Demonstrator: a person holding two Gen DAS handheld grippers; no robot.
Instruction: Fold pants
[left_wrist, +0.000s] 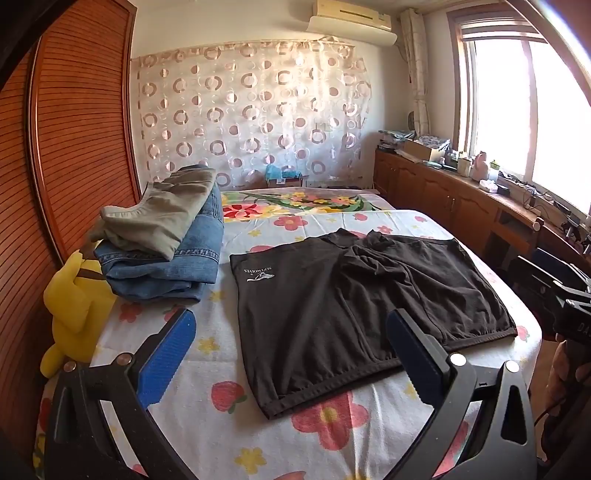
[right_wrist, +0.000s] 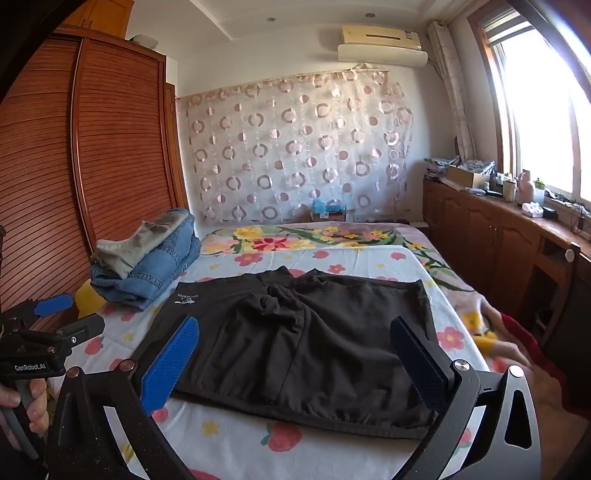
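Black pants (left_wrist: 351, 306) (right_wrist: 306, 343) lie spread flat on the flowered bed sheet (left_wrist: 229, 424) (right_wrist: 332, 258), with a small white logo near their far left corner and a rumpled fold in the middle. My left gripper (left_wrist: 291, 325) hovers wide open above the pants' near hem, its blue pads empty. My right gripper (right_wrist: 295, 332) is also wide open over the near hem, nothing between its fingers. In the right wrist view the left gripper (right_wrist: 55, 317) shows at the left edge, held by a hand (right_wrist: 33, 406).
A stack of folded jeans (left_wrist: 173, 258) (right_wrist: 155, 269) with grey-green pants (left_wrist: 166, 214) on top sits at the bed's left side. A yellow plush toy (left_wrist: 74, 310) lies beside it. A wooden wardrobe (left_wrist: 74, 129) stands left; a cluttered low cabinet (left_wrist: 461, 199) runs under the window at right.
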